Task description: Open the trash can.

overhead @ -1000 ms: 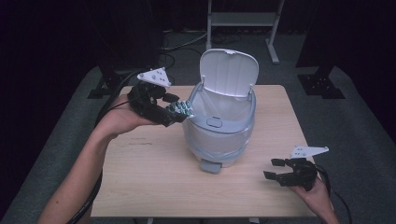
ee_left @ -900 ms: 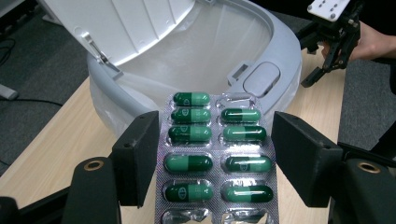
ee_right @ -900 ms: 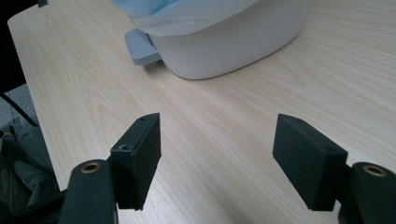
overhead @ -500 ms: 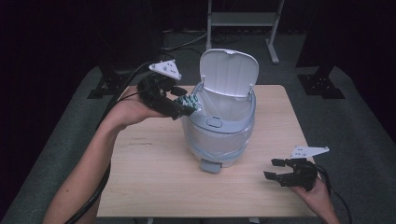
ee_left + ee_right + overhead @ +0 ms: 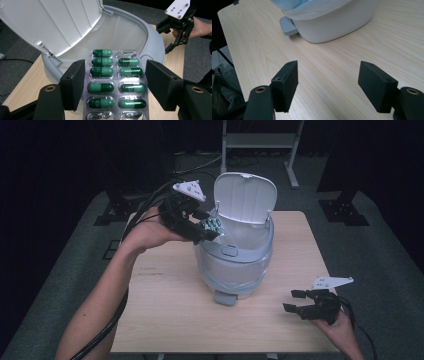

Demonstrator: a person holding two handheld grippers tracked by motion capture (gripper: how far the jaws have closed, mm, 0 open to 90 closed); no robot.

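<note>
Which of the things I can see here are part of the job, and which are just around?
Part of the job:
- blister pack of green capsules, held in the left gripper
- white bin, with its lid up

Just around:
- right gripper, jaws apart over the table
- metal stand on the floor behind the table

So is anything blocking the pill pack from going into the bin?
Nothing visible. The bin's lid is tipped up, so the bin is open. The left gripper holds the pill pack right at the rim.
</note>
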